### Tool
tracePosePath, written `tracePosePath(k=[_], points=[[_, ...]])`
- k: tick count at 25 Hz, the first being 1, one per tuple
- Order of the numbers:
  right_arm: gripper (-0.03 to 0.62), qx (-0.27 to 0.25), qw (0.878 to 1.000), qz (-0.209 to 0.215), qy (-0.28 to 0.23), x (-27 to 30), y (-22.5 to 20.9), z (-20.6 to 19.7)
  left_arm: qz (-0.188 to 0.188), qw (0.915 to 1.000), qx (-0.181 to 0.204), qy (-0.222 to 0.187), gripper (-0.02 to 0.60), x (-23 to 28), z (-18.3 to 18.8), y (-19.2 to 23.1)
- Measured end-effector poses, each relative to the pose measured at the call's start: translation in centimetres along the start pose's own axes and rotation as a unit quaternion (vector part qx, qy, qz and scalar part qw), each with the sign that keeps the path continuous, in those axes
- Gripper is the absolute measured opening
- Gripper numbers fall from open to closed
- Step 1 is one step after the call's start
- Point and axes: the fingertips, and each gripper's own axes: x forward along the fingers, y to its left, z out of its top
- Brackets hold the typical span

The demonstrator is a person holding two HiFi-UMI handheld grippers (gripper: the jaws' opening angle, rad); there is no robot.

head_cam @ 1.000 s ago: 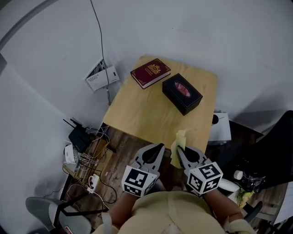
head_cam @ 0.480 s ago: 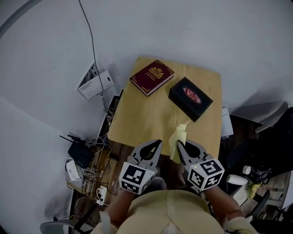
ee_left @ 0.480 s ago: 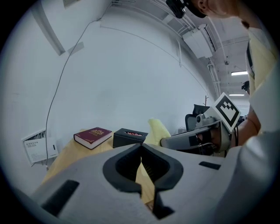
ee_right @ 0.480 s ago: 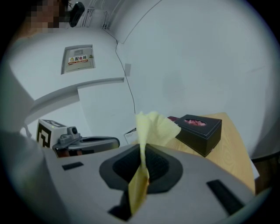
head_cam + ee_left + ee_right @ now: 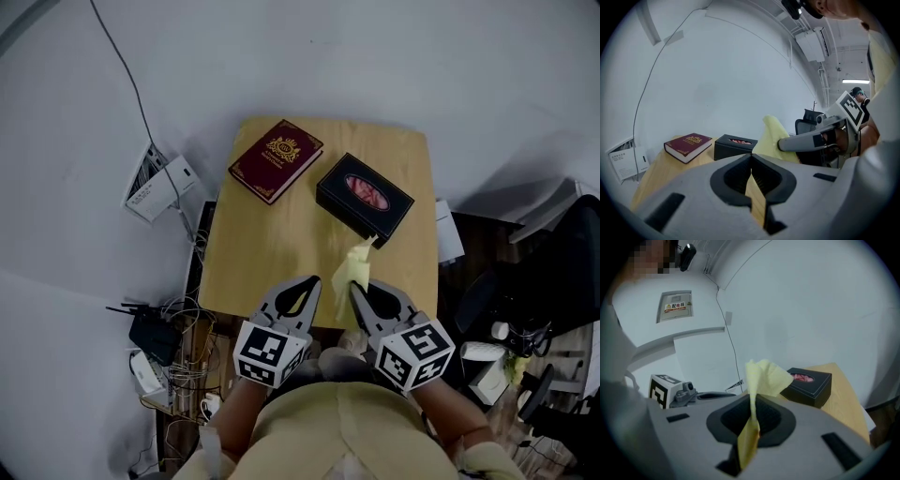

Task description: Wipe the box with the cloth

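The right gripper (image 5: 353,289) has its jaws clamped on a yellow cloth (image 5: 354,267). The cloth stands up crumpled from the jaw tips, over the near part of the wooden surface (image 5: 267,253). Just beside it, the left gripper (image 5: 313,281) has its jaws pressed together with nothing between them. The black box (image 5: 365,198), with an oval opening on top, lies farther back on the surface, beyond the cloth and next to a maroon book (image 5: 276,159).
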Motion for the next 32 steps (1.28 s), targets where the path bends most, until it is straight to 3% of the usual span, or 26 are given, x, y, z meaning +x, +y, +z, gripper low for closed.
tracePosePath(k=[9,17,20,27,32], points=[[0.041,0.011,0.999,0.009,-0.034,0.7,-4.7,4.4,-0.001,0.9994,0.033,-0.004,0.020,5.6,3.8,1.0],[0.041,0.027,0.999,-0.004,-0.047,3.2,-5.9,6.1,-0.013,0.9985,0.051,0.014,0.020,8.1,3.6,3.5],[0.041,0.036,0.998,-0.021,-0.054,4.9,-6.4,7.3,-0.032,0.9971,0.067,0.016,0.020,9.1,4.1,4.9],[0.041,0.044,0.995,-0.070,-0.056,10.8,-7.4,9.4,-0.065,0.9956,0.064,0.020,0.020,10.0,5.4,10.1],[0.041,0.017,0.992,-0.115,-0.043,14.6,-8.5,10.0,-0.086,0.9945,0.055,0.022,0.021,10.6,5.6,13.0]])
